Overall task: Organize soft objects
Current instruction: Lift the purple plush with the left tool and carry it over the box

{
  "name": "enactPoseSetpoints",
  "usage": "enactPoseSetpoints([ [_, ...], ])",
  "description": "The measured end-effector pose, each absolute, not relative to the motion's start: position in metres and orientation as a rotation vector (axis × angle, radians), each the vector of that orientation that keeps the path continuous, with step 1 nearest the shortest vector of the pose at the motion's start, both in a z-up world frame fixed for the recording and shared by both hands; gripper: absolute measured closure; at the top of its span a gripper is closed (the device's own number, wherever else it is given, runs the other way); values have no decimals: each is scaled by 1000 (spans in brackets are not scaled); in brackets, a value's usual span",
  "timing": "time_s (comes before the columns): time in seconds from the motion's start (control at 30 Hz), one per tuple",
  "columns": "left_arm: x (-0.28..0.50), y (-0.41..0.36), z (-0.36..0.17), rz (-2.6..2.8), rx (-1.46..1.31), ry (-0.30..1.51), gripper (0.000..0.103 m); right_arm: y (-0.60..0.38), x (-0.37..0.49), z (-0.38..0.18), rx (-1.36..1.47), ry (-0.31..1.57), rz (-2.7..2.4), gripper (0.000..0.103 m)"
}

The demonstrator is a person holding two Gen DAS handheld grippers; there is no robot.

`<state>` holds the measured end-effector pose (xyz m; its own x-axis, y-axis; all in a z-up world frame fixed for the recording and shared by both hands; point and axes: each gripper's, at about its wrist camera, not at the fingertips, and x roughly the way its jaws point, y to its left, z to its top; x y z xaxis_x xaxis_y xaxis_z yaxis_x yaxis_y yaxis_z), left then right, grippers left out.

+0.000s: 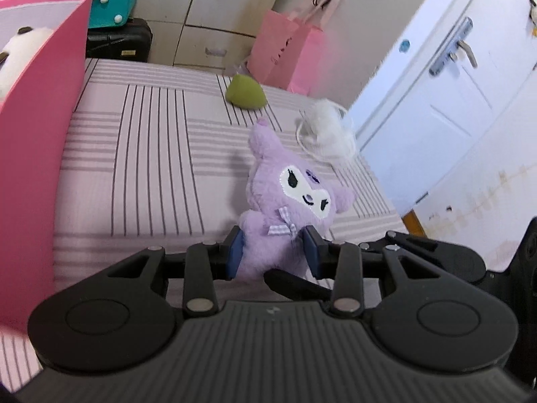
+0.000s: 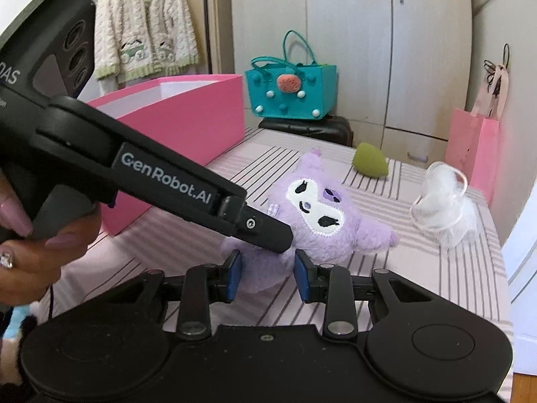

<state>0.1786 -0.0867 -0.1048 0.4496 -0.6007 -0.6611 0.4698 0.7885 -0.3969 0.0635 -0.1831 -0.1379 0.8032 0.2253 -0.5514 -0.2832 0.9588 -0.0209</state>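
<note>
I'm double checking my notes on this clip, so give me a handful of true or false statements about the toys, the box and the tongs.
1. Both tongs close on the purple plush toy: left tongs, right tongs. True.
2. The pink box already holds a white plush. True.
3. The green soft toy sits inside the pink box. False: it lies on the striped bed sheet.
4. The white fluffy item is gripped by the right tongs. False: it lies free on the sheet.
5. The teal bag lies on the bed. False: it rests on a black case.
</note>
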Motion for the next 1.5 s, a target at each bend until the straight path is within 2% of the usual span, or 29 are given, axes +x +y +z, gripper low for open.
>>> enactPoseSetpoints([
  [0.5, 127, -69, -80, -723, 18, 893, 65, -170, 30, -123, -6, 658, 366, 65],
  [0.97, 112, -28, -50, -732, 23, 947, 65, -130, 15, -92, -77, 701, 465, 65],
  [1.5, 84, 38, 15, -634, 57, 819, 66, -63, 17, -31, -182, 654, 622, 65],
])
